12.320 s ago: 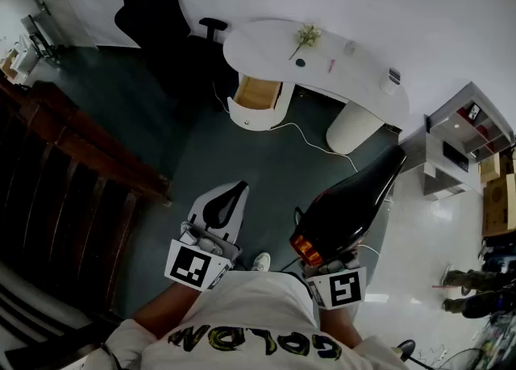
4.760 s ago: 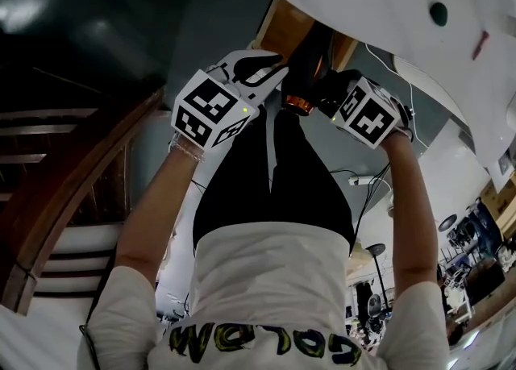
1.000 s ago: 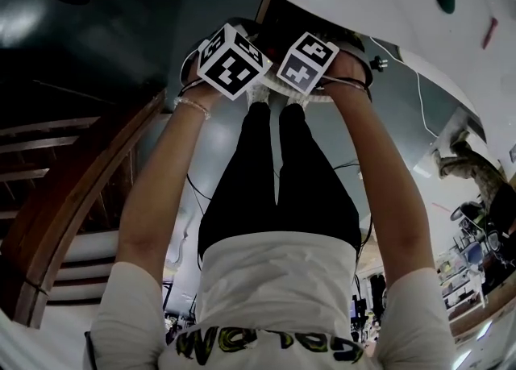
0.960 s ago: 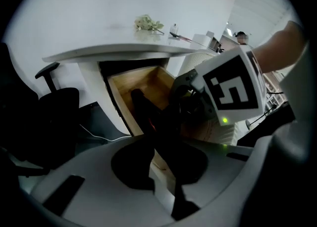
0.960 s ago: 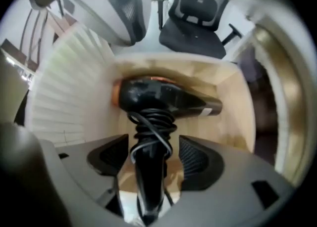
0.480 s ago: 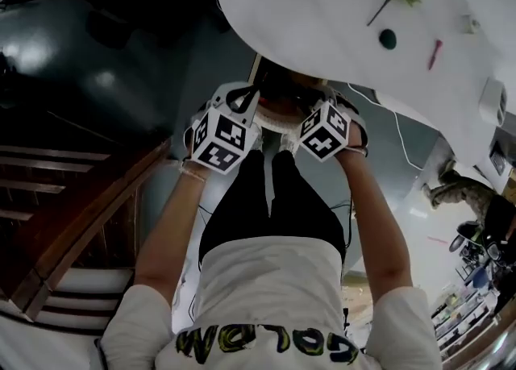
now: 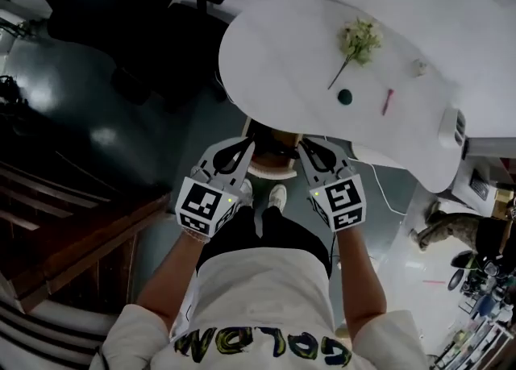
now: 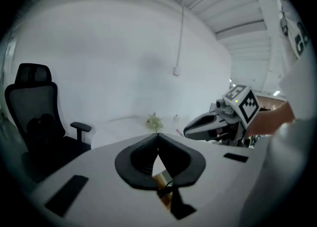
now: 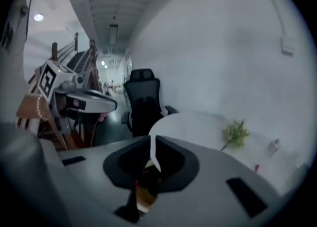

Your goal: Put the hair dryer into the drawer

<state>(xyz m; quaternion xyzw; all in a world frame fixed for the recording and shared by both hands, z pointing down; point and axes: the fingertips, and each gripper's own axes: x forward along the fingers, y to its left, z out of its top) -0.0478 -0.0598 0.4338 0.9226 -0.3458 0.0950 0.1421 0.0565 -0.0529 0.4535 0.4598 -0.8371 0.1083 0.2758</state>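
From the head view, you stand at a white rounded desk (image 7: 282,54) with both grippers raised in front of your white shirt. The left gripper (image 7: 243,146) and the right gripper (image 7: 305,147) point toward the desk edge, just beside each other, with the open drawer (image 7: 270,170) between their tips. The hair dryer (image 7: 274,143) shows as a dark shape inside that drawer, apart from both grippers. On the desk lie a flower sprig (image 7: 355,42), a small dark round object (image 7: 345,97) and a pink pen (image 7: 388,101). A black office chair (image 7: 121,14) stands at the upper left. In the left gripper view, your jaws are closed tip to tip with nothing between them. A strip of the wooden drawer shows through the gap beneath the tips, and the right gripper hangs to the right. In the right gripper view, your jaws have just been closing. They now stand almost together with only a thin slit and nothing between them. Below them the dark hair dryer lies in the wooden drawer, with a small orange spot on it.
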